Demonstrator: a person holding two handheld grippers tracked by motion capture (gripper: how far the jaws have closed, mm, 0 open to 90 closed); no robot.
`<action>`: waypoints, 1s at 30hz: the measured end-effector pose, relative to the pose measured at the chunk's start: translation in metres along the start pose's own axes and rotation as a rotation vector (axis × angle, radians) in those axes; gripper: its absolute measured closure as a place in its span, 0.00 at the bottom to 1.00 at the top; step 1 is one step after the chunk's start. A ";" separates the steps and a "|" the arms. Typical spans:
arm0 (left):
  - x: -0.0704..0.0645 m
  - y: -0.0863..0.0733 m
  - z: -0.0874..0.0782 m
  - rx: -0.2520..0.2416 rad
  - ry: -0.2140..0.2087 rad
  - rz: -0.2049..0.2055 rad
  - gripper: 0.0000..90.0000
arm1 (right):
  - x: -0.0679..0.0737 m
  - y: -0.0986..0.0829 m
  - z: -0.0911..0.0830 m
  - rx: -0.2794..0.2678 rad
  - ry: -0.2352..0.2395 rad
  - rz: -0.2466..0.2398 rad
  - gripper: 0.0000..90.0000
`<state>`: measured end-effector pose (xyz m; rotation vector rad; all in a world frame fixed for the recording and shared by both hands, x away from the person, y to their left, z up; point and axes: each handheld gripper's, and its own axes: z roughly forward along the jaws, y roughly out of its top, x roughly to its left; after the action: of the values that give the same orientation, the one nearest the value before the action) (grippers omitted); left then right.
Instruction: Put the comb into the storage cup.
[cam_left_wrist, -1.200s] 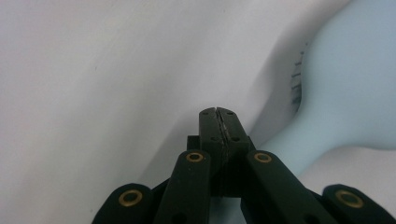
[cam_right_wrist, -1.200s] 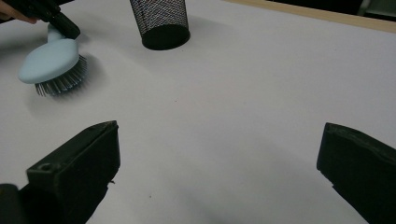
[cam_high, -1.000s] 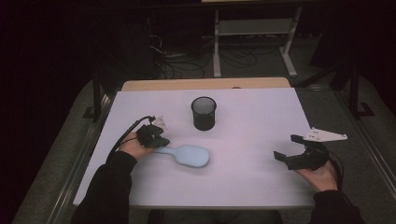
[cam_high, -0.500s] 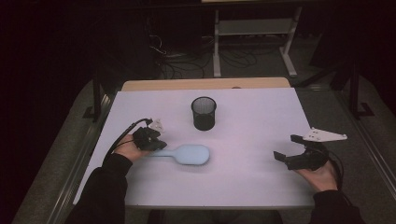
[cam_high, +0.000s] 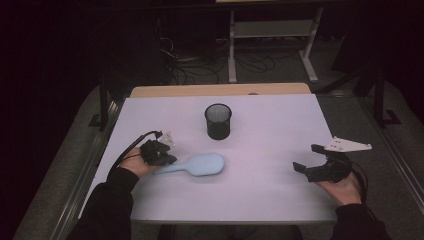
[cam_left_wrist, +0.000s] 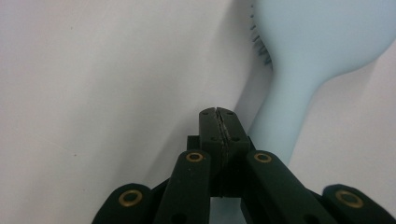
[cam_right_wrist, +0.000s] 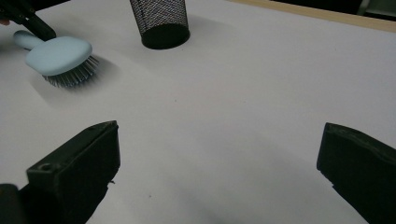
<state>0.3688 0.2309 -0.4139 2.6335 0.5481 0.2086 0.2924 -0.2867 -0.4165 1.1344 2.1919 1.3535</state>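
A pale blue hairbrush (cam_high: 197, 164) lies bristles down on the white table (cam_high: 280, 125), with its handle pointing left. My left gripper (cam_high: 159, 152) is at the end of that handle. In the left gripper view the jaws (cam_left_wrist: 217, 113) are pressed together with nothing between them, and the brush's handle (cam_left_wrist: 275, 116) runs past just to their right and under them. My right gripper (cam_high: 306, 157) is held over the table's right part, well apart from the brush (cam_right_wrist: 58, 53). Its jaws (cam_right_wrist: 219, 163) stand wide open and empty.
A black mesh cup (cam_high: 218, 120) stands upright behind the brush, near the table's middle; it is also at the top of the right gripper view (cam_right_wrist: 161, 21). A wooden strip (cam_high: 220, 90) borders the far edge. Dark floor, cables and a metal rack lie beyond.
My left gripper has drifted a little to the left and toward the person along the brush's handle. The brush has barely shifted. The right gripper holds still.
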 end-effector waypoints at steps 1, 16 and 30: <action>-0.001 -0.001 0.000 0.000 -0.002 0.003 1.00 | 0.000 0.000 0.000 0.001 0.000 0.001 0.00; -0.008 -0.008 -0.015 -0.005 -0.013 0.019 1.00 | 0.000 0.000 0.000 0.001 0.000 0.000 0.00; -0.012 -0.013 -0.040 -0.032 -0.015 0.052 1.00 | 0.000 0.000 0.000 0.003 -0.003 0.002 0.00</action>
<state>0.3446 0.2520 -0.3848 2.6183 0.4673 0.2113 0.2924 -0.2866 -0.4168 1.1395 2.1919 1.3497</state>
